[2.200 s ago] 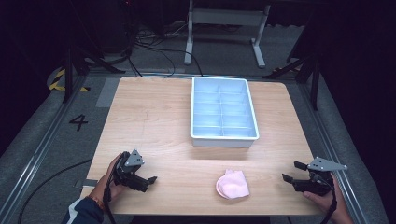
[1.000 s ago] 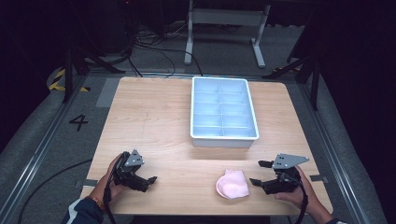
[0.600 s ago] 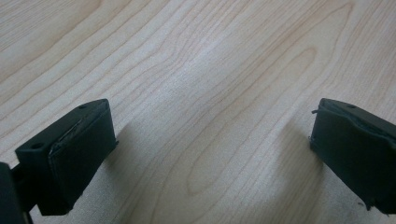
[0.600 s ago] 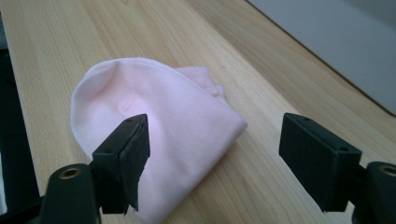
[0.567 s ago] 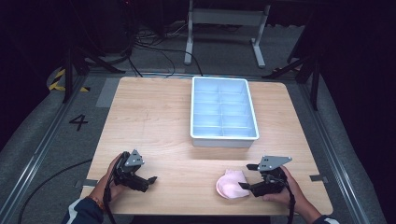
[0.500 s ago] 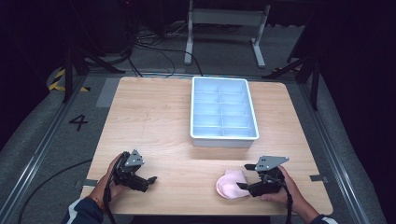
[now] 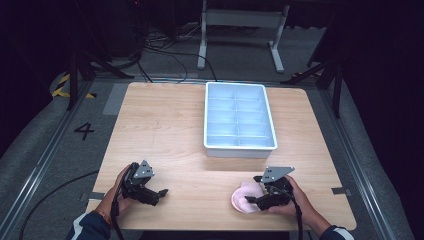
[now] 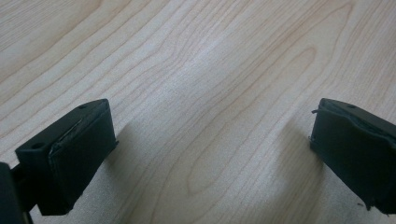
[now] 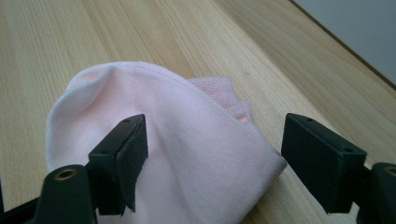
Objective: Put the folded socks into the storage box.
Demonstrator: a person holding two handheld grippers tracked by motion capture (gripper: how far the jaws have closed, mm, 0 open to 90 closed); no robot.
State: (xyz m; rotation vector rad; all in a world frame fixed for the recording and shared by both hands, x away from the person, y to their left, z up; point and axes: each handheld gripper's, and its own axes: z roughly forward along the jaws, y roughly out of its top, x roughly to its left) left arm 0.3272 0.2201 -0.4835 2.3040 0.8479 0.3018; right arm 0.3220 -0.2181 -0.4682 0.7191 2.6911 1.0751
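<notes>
Early stage. Right gripper [image 9: 212, 154] is spread wide around the folded pink cloth [image 9: 187, 158] at the worktop's [image 7: 165, 125] near right edge; no pinch yet. Left gripper [image 8: 210, 154] is spread too, idle near left. Compartment tray [image 7: 239, 117] looks empty; grasp and placement remain.

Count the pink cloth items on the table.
1. A folded pink fabric piece lies at the wooden table's near edge, between the open jaws of the right gripper. Its folds may hide more layers.
</notes>
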